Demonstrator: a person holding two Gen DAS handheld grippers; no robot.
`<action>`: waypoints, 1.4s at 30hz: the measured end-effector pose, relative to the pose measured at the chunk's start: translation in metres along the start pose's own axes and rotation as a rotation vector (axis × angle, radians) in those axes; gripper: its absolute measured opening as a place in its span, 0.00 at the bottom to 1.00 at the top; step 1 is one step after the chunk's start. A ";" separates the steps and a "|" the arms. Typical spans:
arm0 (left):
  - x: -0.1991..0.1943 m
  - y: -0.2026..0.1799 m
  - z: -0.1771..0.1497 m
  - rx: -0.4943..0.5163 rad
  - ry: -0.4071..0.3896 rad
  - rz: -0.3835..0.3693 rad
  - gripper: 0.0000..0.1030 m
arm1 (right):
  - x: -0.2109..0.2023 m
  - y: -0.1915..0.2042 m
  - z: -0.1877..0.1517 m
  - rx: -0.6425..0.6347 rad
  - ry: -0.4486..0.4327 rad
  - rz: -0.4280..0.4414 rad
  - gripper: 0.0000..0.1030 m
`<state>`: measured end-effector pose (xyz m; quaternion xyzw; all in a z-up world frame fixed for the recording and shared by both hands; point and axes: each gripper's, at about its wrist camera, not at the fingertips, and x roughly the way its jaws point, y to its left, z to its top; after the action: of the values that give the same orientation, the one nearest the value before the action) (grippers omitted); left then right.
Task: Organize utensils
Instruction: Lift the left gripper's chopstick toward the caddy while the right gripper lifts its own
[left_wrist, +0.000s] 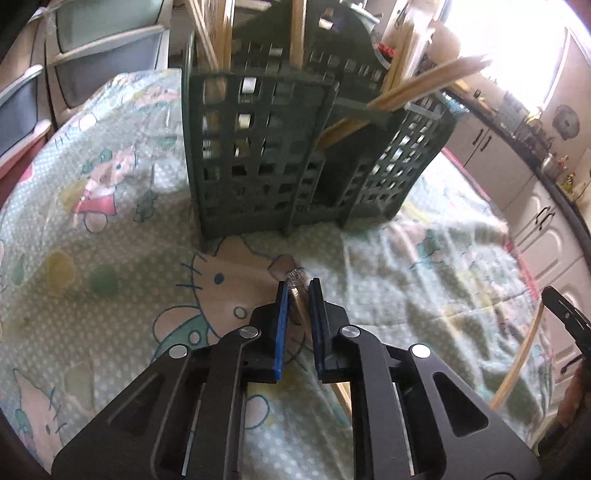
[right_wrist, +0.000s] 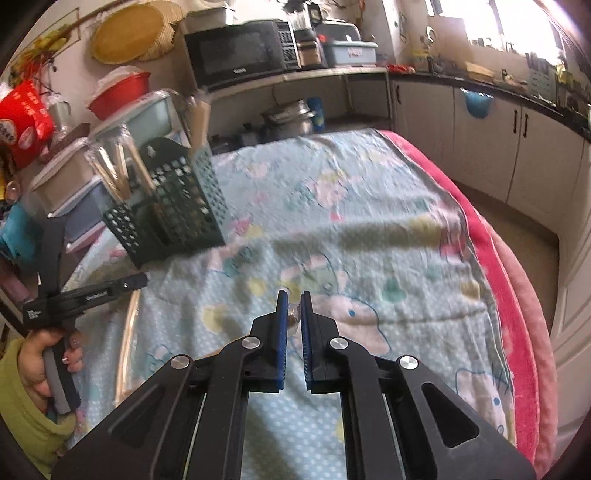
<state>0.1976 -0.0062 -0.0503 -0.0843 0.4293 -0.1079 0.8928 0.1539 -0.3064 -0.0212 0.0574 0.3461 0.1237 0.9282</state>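
A dark green slotted utensil caddy (left_wrist: 280, 147) stands on the cartoon-print cloth, with wooden chopsticks (left_wrist: 424, 85) sticking out of it. It also shows in the right wrist view (right_wrist: 177, 206) at the left. My left gripper (left_wrist: 299, 295) is shut on a wooden chopstick (left_wrist: 297, 306) just in front of the caddy. My right gripper (right_wrist: 293, 302) is shut on a small brownish utensil end (right_wrist: 293, 317) over the cloth. The left gripper's body (right_wrist: 92, 291) shows in the right wrist view. A long wooden chopstick (left_wrist: 521, 350) runs along the right edge near the right gripper's body (left_wrist: 565, 314).
The table carries a pale blue cartoon cloth (right_wrist: 369, 229) with a pink edge (right_wrist: 509, 280). Storage drawers (right_wrist: 74, 184), a red bowl (right_wrist: 122, 92) and a microwave (right_wrist: 240, 51) stand behind. White kitchen cabinets (right_wrist: 517, 147) run along the right.
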 end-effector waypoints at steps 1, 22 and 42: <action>-0.003 0.000 0.001 0.002 -0.008 -0.005 0.07 | -0.001 0.003 0.003 -0.005 -0.005 0.007 0.07; -0.112 -0.023 0.066 0.048 -0.292 -0.131 0.03 | -0.056 0.095 0.074 -0.227 -0.210 0.141 0.07; -0.175 -0.038 0.123 0.104 -0.500 -0.132 0.03 | -0.072 0.102 0.122 -0.238 -0.336 0.125 0.07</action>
<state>0.1827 0.0108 0.1662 -0.0904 0.1826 -0.1636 0.9653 0.1626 -0.2304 0.1359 -0.0114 0.1654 0.2098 0.9636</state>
